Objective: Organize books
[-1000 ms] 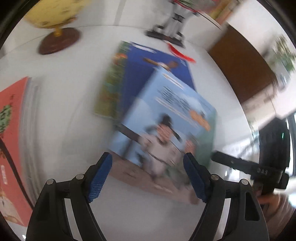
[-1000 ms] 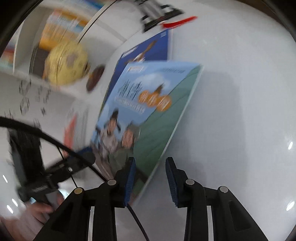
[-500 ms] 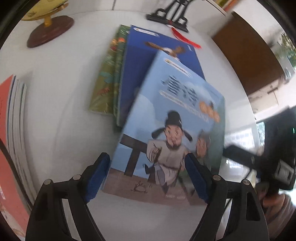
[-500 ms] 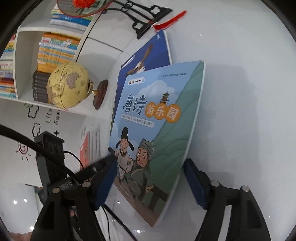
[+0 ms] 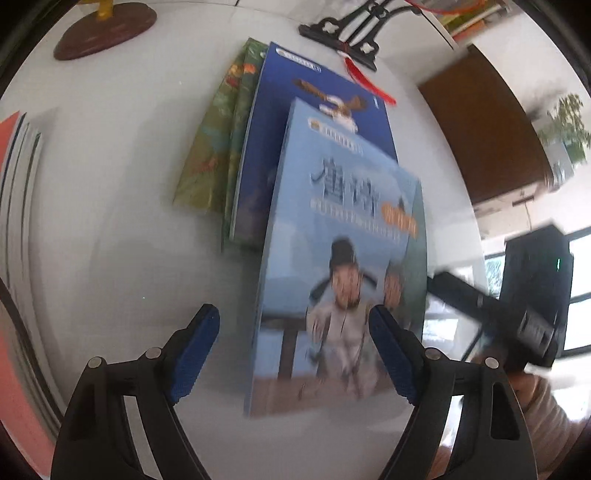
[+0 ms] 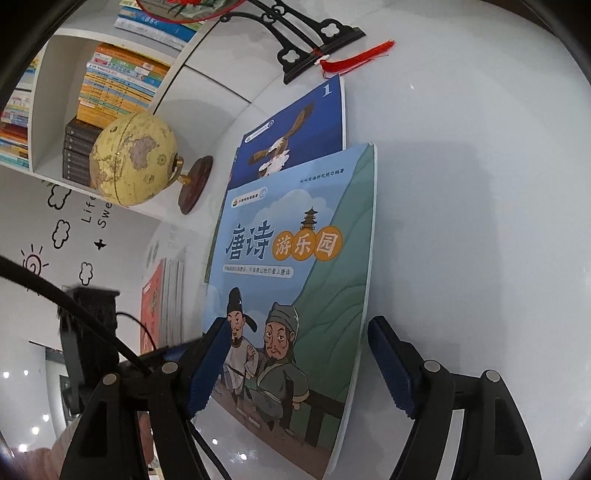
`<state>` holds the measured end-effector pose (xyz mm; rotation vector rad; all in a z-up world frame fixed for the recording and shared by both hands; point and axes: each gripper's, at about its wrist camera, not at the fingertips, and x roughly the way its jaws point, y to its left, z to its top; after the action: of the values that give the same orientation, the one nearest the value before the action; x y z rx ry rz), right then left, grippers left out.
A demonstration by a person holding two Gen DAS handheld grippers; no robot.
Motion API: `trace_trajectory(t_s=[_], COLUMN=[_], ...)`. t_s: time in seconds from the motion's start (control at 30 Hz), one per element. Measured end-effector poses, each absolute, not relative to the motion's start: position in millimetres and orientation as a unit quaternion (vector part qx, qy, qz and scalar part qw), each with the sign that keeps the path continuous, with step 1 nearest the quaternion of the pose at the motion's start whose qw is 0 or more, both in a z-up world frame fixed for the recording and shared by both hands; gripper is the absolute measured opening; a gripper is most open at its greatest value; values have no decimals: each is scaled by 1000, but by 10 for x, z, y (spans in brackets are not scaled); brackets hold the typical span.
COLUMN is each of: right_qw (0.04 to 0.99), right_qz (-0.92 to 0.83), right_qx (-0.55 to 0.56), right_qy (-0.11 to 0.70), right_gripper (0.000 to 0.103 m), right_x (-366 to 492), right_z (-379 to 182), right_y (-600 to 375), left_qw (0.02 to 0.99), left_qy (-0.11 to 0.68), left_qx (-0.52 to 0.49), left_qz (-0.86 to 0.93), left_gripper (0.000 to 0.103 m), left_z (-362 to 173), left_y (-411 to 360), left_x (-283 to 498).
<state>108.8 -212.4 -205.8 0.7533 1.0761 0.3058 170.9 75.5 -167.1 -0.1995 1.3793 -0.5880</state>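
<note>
Light-blue paperback w/ two cartoon figures on cover (image 6: 295,280) lies flat on white counter (image 6: 480,221), top of an offset stack over dark-blue eagle book (image 6: 295,136). Long axis runs straight away from both tools. Right tool (image 6: 295,363) released, straddling near end; left tool (image 5: 295,354) also released, book's near-left edge between its fingers. Right looks better centred.

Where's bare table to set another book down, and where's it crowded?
Free: the white table right of the light-blue book, and the patch between the red book pile and the green book. Crowded: the far edge, with the globe's base, black stand and red tassel.
</note>
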Motion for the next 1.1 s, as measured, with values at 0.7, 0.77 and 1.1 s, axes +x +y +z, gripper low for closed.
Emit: trace_trajectory(t_s=[0.7, 0.77, 1.1], right_qw=[821, 821, 844], right_qz=[198, 199, 182], right_qx=[315, 297, 218], right_qy=[434, 445, 455], right_gripper=[33, 33, 18], right_x=[775, 767, 687], right_z=[-1700, -1707, -1578], right_y=[-2048, -1973, -1825], left_qw=[786, 781, 799], left_qy=[537, 542, 526], left_qx=[-44, -64, -10], left_qz=[-303, -304, -293], left_gripper=[55, 55, 54], left_z=[-1133, -1163, -1130], left_y=[599, 599, 478], left_x=[1334, 1346, 1220])
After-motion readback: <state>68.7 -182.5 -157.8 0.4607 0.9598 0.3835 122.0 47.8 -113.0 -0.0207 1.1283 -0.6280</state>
